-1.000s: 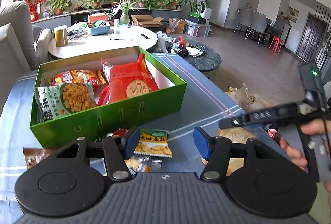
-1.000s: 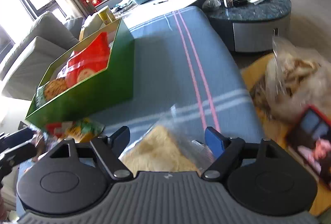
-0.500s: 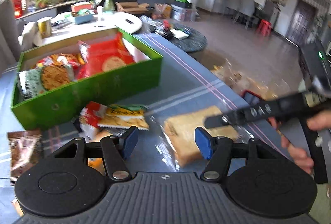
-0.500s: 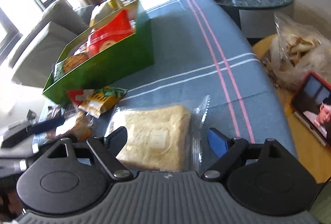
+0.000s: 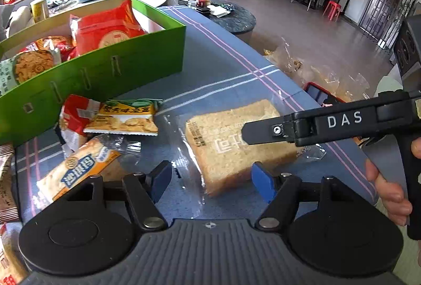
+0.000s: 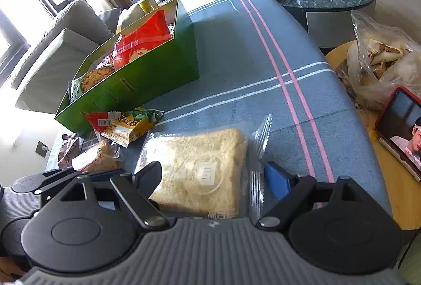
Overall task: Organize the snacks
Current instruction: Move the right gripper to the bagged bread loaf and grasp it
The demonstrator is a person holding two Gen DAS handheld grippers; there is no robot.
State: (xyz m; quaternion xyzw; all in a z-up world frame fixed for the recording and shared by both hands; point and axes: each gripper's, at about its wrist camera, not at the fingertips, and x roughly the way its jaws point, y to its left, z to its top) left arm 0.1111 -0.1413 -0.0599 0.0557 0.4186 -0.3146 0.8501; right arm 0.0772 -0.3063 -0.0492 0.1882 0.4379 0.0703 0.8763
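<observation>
- Bread pack (image 6: 200, 174), a flat slab in clear wrap, lies on the blue striped table (image 6: 236, 48), near its front edge.
- My right gripper (image 6: 213, 179) stands wide around this pack. The left finger is at the pack's left edge and the blue pad (image 6: 276, 183) is beside the crimped right seam; I cannot tell if they touch it, and the pack lies flat on the table.
- My left gripper (image 5: 210, 179) is opening. Between its fingers I see the near corner of the bread pack (image 5: 236, 142) and loose wrap, but the pads do not press on it.
- In the left view, the right gripper's black finger reaches over the bread from the right side, with my hand (image 5: 389, 187) on its handle.
- Green box (image 5: 100, 71) stands on the table behind, open on top. A red bag (image 5: 105, 26) and other snacks are inside it.
- A yellow-green chip bag (image 5: 123, 119) lies just before the box, partly over a red-white pack (image 5: 73, 116).
- An orange pack (image 5: 76, 169) lies near my left finger.
- A phone (image 6: 400, 127) in red case leans at the right, off the table.
</observation>
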